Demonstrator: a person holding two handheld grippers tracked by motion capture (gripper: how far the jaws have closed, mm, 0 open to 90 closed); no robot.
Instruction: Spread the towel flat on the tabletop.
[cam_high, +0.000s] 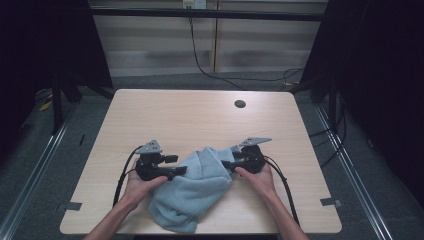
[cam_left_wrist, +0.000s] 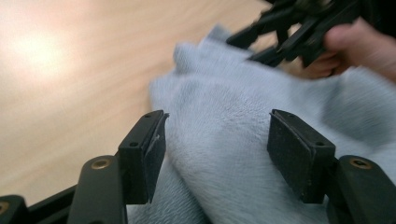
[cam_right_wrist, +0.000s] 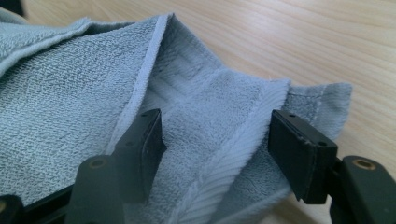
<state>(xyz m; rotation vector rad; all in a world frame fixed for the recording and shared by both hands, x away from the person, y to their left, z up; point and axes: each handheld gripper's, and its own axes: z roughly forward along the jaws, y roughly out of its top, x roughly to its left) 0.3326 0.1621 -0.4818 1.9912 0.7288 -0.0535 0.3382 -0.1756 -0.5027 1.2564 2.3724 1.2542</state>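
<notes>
In the high view, a light blue towel (cam_high: 192, 187) is lying crumpled on the near half of the wooden counter (cam_high: 200, 115), its lower end reaching the near edge. The person's two forearms are coming in from the bottom, one on each side of the towel. The left gripper (cam_high: 181, 165) is sitting at the towel's left edge, its jaws pointing right toward the cloth. The right gripper (cam_high: 226, 165) is sitting at the towel's upper right, its jaws pointing left into the folds. A black cable is trailing back from each gripper along the counter. A small dark round hole (cam_high: 240, 104) is lying in the counter's far right part, well apart from the towel.

In the left gripper view, the left gripper (cam_left_wrist: 215, 156) is standing released, its jaws spread wide with a hump of towel (cam_left_wrist: 233, 140) lying between them. The left pad is sitting just beside the cloth's edge, and the right pad is standing clear of it. Farther off, the right gripper (cam_left_wrist: 261, 49) is reaching onto the towel's far side, with the right hand (cam_left_wrist: 359, 51) behind it. Bare counter is lying to the left.

In the right gripper view, the right gripper (cam_right_wrist: 215, 156) is likewise standing released, its jaws wide apart over a folded, hemmed edge of the towel (cam_right_wrist: 70, 93). The ribbed hem is running up between the pads, and neither pad is pressing on it. Counter (cam_right_wrist: 303, 42) is showing beyond the towel.
</notes>
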